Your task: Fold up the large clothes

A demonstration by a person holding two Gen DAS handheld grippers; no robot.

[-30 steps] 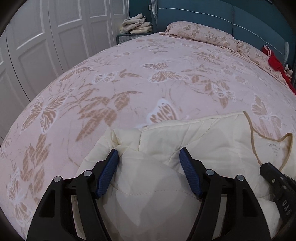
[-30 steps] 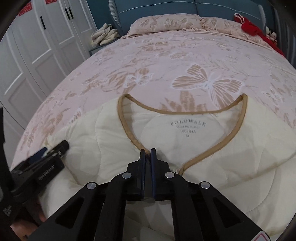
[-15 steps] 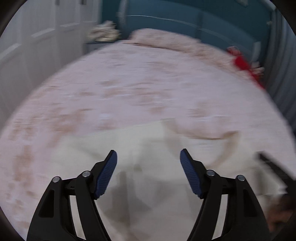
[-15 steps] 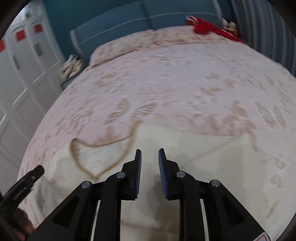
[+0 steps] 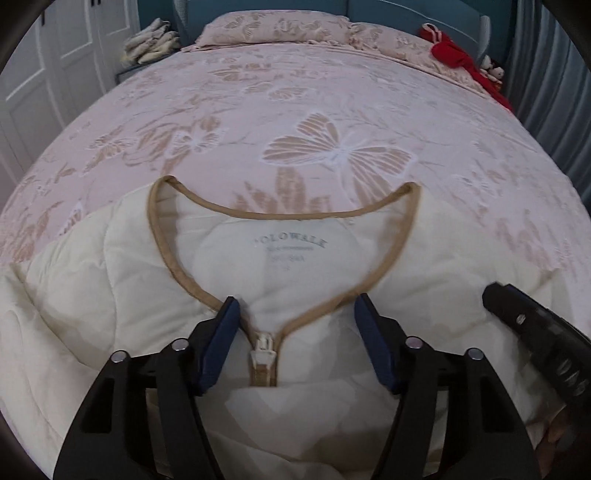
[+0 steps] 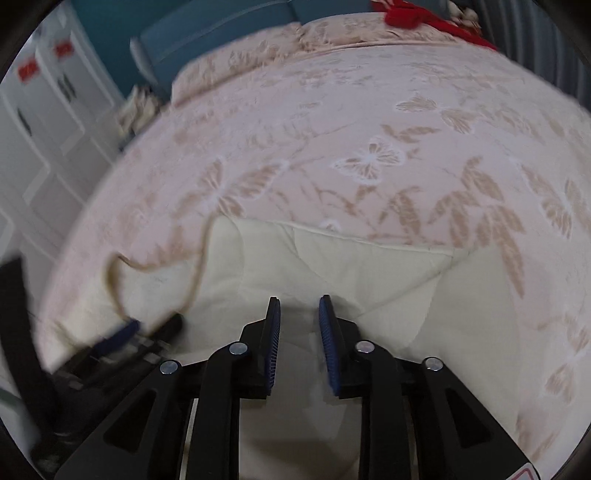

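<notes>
A cream quilted jacket [image 5: 118, 295] with a tan-trimmed collar [image 5: 284, 216] lies face up on the bed. My left gripper [image 5: 297, 300] hovers over the collar's V, its jaws closing. The white zipper pull [image 5: 263, 347] lies between the blue pads [image 5: 221, 339], which do not press on it. My right gripper [image 6: 300, 301] is over the jacket's right shoulder panel [image 6: 351, 266]. Its jaws are a narrow gap apart and closing, with nothing gripped. Part of the right gripper [image 5: 535, 332] shows in the left wrist view. The left gripper [image 6: 125, 332] is blurred in the right wrist view.
The pink butterfly-print bedspread [image 5: 332, 110] stretches ahead to a pillow [image 5: 280, 26] and a teal headboard [image 6: 207, 33]. A red garment [image 5: 454, 55] lies at the far right corner. Folded clothes [image 5: 151, 40] sit on a nightstand by white wardrobe doors [image 5: 55, 66].
My left gripper has swung right from the jacket's left sleeve to the collar's V. My right gripper has left the collar, parted its jaws and moved right over the shoulder.
</notes>
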